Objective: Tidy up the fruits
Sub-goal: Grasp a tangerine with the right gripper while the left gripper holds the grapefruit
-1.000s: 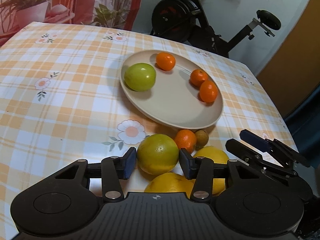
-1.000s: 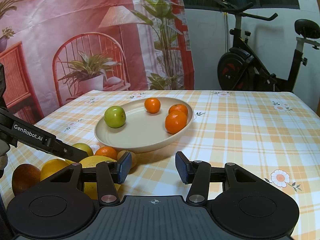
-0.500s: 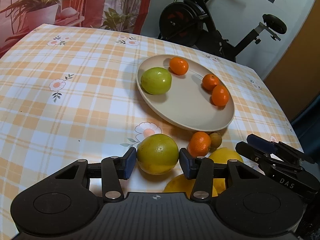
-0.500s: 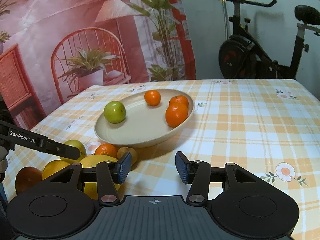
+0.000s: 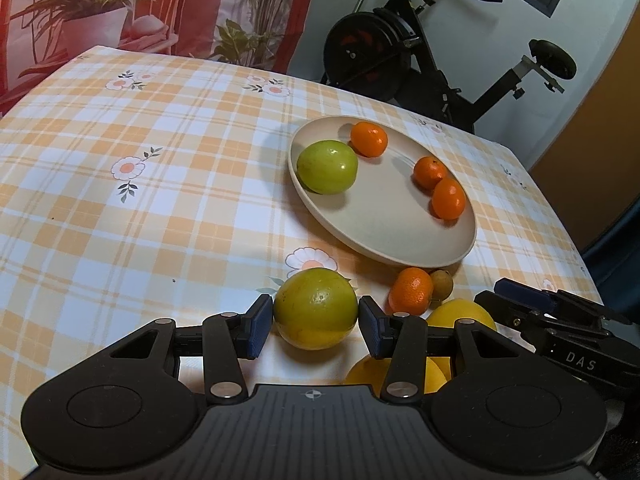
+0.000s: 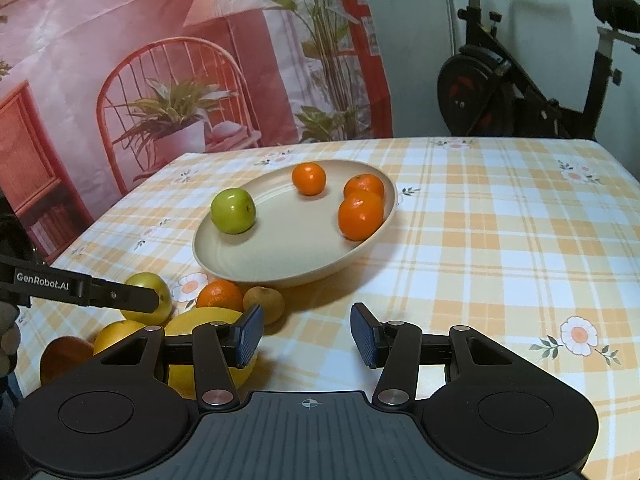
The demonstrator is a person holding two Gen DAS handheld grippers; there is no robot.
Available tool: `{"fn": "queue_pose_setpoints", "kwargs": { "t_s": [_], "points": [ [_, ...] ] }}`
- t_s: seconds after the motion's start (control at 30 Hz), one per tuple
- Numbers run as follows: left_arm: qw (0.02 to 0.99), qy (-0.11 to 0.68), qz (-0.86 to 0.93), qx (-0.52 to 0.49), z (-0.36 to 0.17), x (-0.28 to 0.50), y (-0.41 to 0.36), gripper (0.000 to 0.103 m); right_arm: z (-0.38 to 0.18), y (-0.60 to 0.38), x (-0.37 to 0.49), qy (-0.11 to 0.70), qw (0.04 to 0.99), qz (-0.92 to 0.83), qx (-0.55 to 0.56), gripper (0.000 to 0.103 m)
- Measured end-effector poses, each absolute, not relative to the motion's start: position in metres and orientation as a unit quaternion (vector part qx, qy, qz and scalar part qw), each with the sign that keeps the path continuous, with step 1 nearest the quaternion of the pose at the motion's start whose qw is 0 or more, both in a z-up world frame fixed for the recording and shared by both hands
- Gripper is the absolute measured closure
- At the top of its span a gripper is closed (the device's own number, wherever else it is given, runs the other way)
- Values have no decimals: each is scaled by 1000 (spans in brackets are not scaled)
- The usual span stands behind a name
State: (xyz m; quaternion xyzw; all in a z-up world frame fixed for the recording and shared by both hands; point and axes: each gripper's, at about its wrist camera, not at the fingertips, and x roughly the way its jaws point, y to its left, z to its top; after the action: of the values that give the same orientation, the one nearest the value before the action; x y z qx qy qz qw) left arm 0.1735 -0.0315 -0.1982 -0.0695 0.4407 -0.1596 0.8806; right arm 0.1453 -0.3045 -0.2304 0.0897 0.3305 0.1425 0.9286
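**Left gripper clamps green citrus, right gripper empty**

Table [image 5: 120, 208] with orange-check floral cloth fills both views. Exercise bike [image 5: 400, 60] behind far edge, printed backdrop [image 6: 160, 60] on the other side.

Beige plate [image 5: 384, 232] mid-table. On it: green apple [image 5: 327, 166] at one side, one mandarin [image 5: 369, 139] near far rim, mandarin pair [image 5: 440, 188] touching each other at the opposite rim.

Left gripper [image 5: 316, 322]: jaws partly closed, both blue pads pressed on the sides of the green citrus [image 5: 315, 308], which sits just in front of the plate. Whether it is lifted off the cloth, cannot tell.

Right gripper [image 6: 306, 334]: jaws partly apart, nothing between them, only bare cloth; held near plate's front edge.

Loose fruit pile beside the plate's near rim: yellow citrus [image 6: 208, 324] largest, part hidden by the right gripper; second yellow one [image 6: 116, 330]; reddish-brown fruit [image 6: 64, 354] at table edge; small mandarin [image 6: 219, 295] touching a brown kiwi-like fruit [image 6: 264, 304].
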Motion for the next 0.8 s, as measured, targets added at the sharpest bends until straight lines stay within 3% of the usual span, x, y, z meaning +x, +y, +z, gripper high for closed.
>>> {"fn": "queue_pose_setpoints", "kwargs": {
  "t_s": [0.47, 0.8],
  "points": [
    [885, 432, -148, -92, -200, 175, -13, 54, -211, -282, 169, 373, 913, 139, 90, 59],
    [889, 424, -139, -102, -201, 176, -2, 54, -194, -231, 185, 414, 893, 175, 9, 63]
  ]
}}
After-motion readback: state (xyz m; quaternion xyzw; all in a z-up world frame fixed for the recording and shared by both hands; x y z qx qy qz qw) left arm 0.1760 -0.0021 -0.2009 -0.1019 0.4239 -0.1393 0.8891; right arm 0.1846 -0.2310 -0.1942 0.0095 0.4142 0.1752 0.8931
